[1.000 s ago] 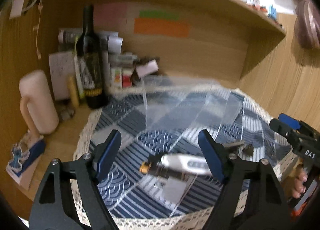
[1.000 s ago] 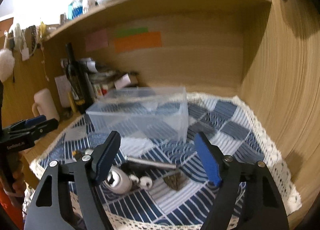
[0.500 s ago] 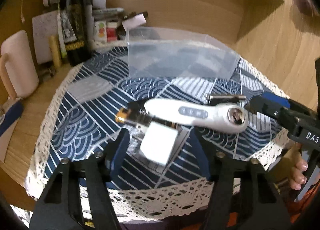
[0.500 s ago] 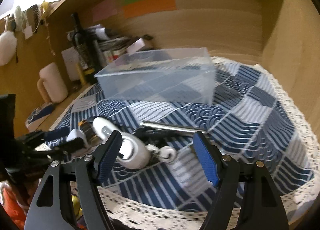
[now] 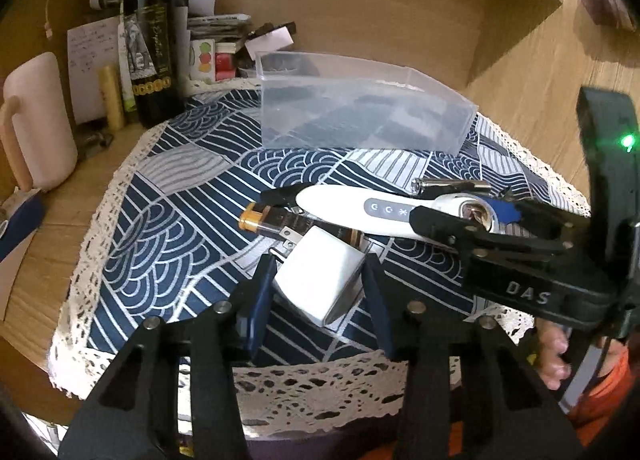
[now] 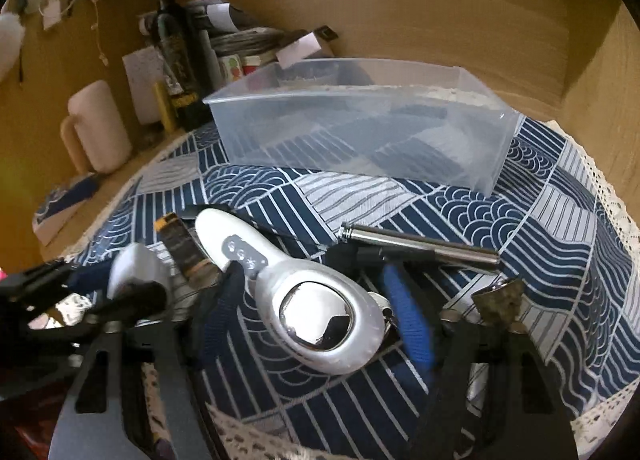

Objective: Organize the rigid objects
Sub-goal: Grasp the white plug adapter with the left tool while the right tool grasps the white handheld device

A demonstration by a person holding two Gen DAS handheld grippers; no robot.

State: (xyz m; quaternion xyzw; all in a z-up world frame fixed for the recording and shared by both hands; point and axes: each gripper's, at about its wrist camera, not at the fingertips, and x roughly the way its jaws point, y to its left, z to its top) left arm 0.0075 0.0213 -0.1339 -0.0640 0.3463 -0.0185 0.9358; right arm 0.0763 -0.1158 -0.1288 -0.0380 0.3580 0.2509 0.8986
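wooden shelving walls in a desk nook, and a blue wave-patterned cloth with lace edging (image 5: 168, 220) covers the surface where you are working. at the upper middle of both views sits the clear plastic bin (image 5: 360, 116), and as far as its cloudy walls show, it holds nothing yet, so the sorting looks barely begun.

your left gripper (image 5: 320, 292) is low in the left wrist view with its blue pads on either side of the white charger plug (image 5: 324, 280); the pads look to be touching it or just about to, and i cannot tell whether the grip is made. the plug lies on the cloth just below a gold-capped battery (image 5: 280, 222).

your right gripper (image 6: 316, 312) straddles the round metal head of the white handheld device (image 6: 316, 312), low in the centre of the right wrist view. its jaws stand apart with a gap on each side, so it is open and nothing is held.

left to do, by my reading: everything. the plug, the device, the battery, the silver metal tube (image 6: 420, 246) to the right of centre, and a small dark rough piece (image 6: 500, 302) at the right edge of the pile all lie on the cloth, outside the bin. close on the plug and the device first, then carry each up to the bin.
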